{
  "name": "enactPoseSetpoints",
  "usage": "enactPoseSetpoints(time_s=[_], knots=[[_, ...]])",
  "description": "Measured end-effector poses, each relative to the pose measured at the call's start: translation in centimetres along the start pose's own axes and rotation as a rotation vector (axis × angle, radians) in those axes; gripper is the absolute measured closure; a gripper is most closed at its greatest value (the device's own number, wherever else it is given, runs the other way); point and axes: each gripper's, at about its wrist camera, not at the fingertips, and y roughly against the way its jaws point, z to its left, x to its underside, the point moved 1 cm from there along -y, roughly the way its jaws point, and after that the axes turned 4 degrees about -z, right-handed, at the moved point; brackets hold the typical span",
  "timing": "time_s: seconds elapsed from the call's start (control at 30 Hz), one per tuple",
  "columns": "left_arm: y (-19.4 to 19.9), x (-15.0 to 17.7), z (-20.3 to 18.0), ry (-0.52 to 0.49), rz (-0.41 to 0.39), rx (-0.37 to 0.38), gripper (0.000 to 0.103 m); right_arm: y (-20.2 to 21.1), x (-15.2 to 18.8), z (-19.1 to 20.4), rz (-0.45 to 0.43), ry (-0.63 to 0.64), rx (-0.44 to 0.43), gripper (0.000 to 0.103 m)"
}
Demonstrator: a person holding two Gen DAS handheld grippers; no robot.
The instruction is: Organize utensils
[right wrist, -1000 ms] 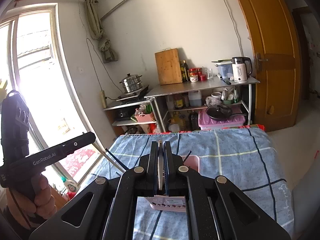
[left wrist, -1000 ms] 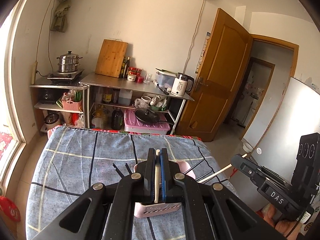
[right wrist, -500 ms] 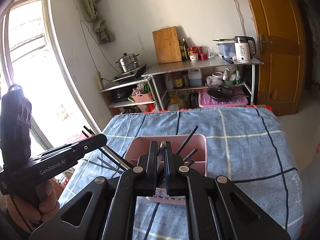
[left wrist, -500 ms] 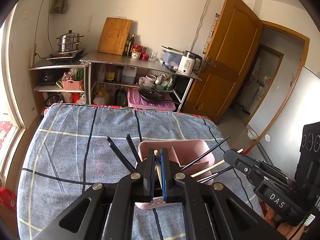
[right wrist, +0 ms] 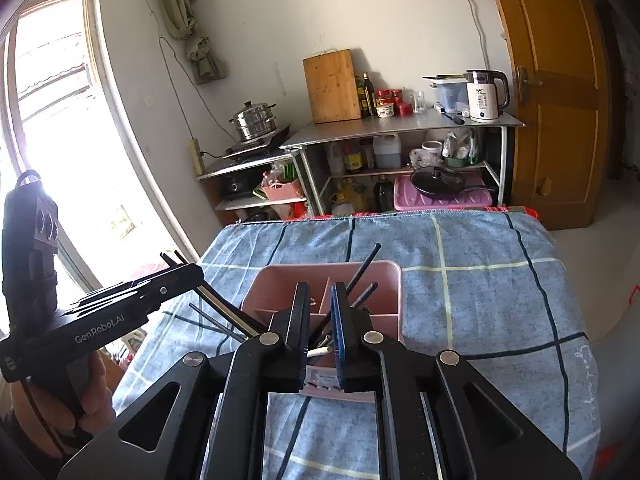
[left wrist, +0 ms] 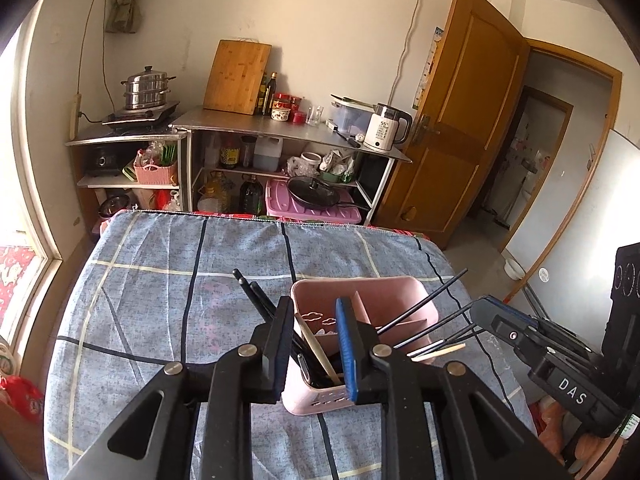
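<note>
"GenRobot.AI" on left gripper (right wrist: 182,280); "DAS" on right gripper (left wrist: 486,310)

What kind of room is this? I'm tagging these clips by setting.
Most likely a small home kitchen: a steel shelf carries a cutting board, sauce bottles and an electric kettle, and a steamer pot sits on a cooktop beside it.

The near wall of the pink utensil holder (left wrist: 316,400) sits behind the left gripper's (left wrist: 314,318) fingers, so the lower ends of the chopsticks (left wrist: 320,350) between its opening jaws are hidden. Below the right gripper's (right wrist: 320,300) opening jaws, the holder's front and its small label are too blocked to read.
</note>
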Motion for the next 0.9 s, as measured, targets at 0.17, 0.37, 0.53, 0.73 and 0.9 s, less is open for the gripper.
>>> enactPoseSetpoints(time_s=[0.17, 0.37, 0.53, 0.73, 0.9], knots=[[2.4, 0.4, -0.6, -0.014, -0.034, 0.001, 0.081, 1.9, 0.2, 0.3, -0.023, 0.009, -0.005, 0.090], [5.8, 2.4, -1.9, -0.055, -0.074, -0.003, 0.080, 4.6, 1.5, 0.6, -0.049, 0.029, -0.007, 0.085], [8.6, 5.0, -3.1, -0.090, -0.104, -0.002, 0.078, 7.0, 3.5, 1.1, -0.062, 0.052, -0.001, 0.082], [11.1, 9.1, -4.7, -0.116, -0.128, -0.011, 0.067, 9.5, 6.7, 1.9, -0.066, 0.084, 0.012, 0.080], [12.1, 12.3, -5.5, -0.122, -0.113, -0.016, 0.067, 10.7, 9.2, 2.4, -0.058, 0.098, 0.033, 0.079]])
